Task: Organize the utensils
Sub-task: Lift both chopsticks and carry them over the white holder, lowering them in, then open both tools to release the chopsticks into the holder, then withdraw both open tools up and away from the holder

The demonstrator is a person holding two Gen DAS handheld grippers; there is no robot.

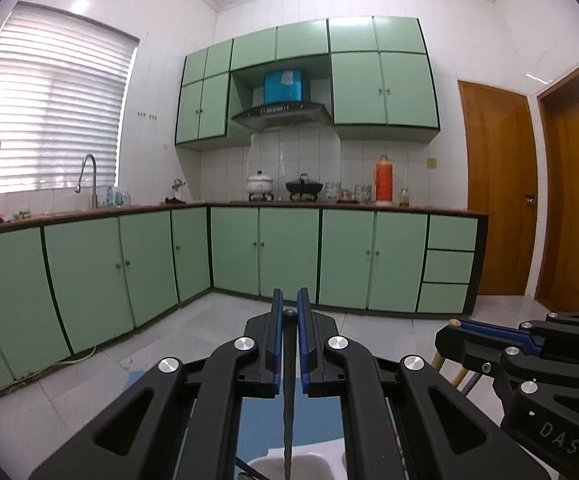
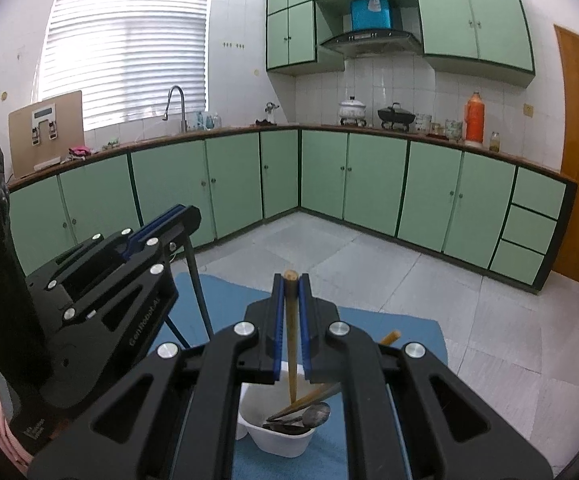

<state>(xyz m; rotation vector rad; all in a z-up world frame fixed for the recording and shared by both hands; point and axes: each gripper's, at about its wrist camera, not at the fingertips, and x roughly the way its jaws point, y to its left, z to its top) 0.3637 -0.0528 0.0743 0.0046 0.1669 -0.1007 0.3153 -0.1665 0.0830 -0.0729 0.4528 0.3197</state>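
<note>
The left tool (image 1: 288,312) clamps a dark chopstick (image 1: 288,400) and the right tool (image 2: 291,292) a wooden chopstick (image 2: 291,340) above the white holder (image 2: 277,440), where a tilted stick may miss its compartment.

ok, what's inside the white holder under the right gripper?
In the white holder: a metal spoon, dark utensils lying at the bottom, and the tip of the wooden chopstick held by the right gripper. The holder's near compartment is hidden by the gripper body.

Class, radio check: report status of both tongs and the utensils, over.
Left tongs shut on dark chopstick. Right tongs shut on wooden chopstick, tip over white holder. Spoon already inside. Nothing blocking.
</note>
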